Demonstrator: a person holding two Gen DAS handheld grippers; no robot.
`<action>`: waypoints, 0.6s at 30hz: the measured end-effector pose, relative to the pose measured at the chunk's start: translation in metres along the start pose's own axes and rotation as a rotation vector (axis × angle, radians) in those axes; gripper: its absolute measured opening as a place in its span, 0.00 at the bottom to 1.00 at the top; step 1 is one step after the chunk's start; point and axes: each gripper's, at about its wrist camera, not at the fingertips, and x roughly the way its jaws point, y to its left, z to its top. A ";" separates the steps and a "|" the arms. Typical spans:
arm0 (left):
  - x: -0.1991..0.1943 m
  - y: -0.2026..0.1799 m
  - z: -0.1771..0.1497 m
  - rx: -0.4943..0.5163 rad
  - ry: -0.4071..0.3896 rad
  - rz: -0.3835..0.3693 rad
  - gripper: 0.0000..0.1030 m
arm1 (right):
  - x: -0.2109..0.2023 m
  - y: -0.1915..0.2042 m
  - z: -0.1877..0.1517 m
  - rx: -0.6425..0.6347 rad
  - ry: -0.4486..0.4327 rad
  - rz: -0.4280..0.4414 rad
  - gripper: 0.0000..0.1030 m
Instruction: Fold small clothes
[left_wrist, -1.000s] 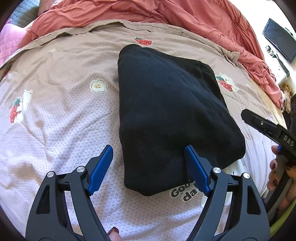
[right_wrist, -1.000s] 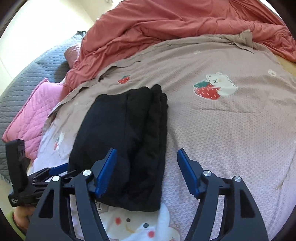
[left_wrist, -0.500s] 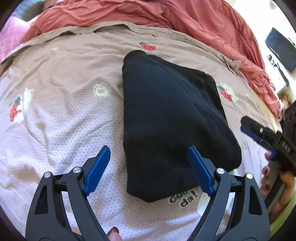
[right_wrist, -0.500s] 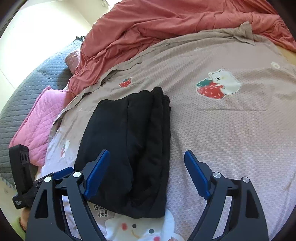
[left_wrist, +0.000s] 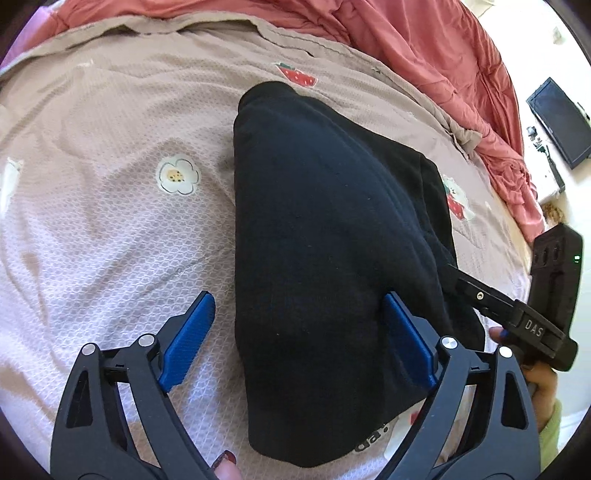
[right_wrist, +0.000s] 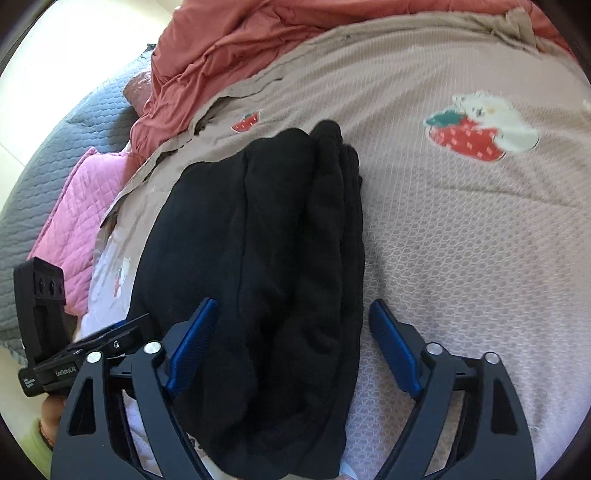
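At the bottom of the left wrist frame your left gripper (left_wrist: 297, 338) is spread and its jaws are opening; the near end of the black garment (left_wrist: 325, 236) lies between the blue pads (left_wrist: 190, 338), but they do not press it. At the lower right of that frame your right gripper (left_wrist: 491, 302) comes in beside the garment's edge. In the right wrist frame this gripper (right_wrist: 291, 345) is also spread and opening, with the garment (right_wrist: 266, 236) under and between its pads and not pinched. The garment lies folded in the middle of both frames, on the beige bedcover (left_wrist: 110, 155) with strawberry prints. Behind it, at the top, lies a red blanket (left_wrist: 424, 48). A pink pillow (right_wrist: 79, 218) is at the left of the right wrist frame.
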 end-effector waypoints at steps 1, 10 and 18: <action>0.000 0.001 0.000 -0.005 0.004 -0.012 0.83 | 0.002 -0.001 0.001 0.004 0.003 0.006 0.83; -0.010 0.011 0.011 -0.082 -0.035 -0.134 0.83 | 0.005 -0.011 0.010 0.064 0.005 0.107 0.84; 0.011 0.009 0.008 -0.093 0.018 -0.159 0.83 | 0.015 -0.008 0.018 0.006 0.026 0.118 0.72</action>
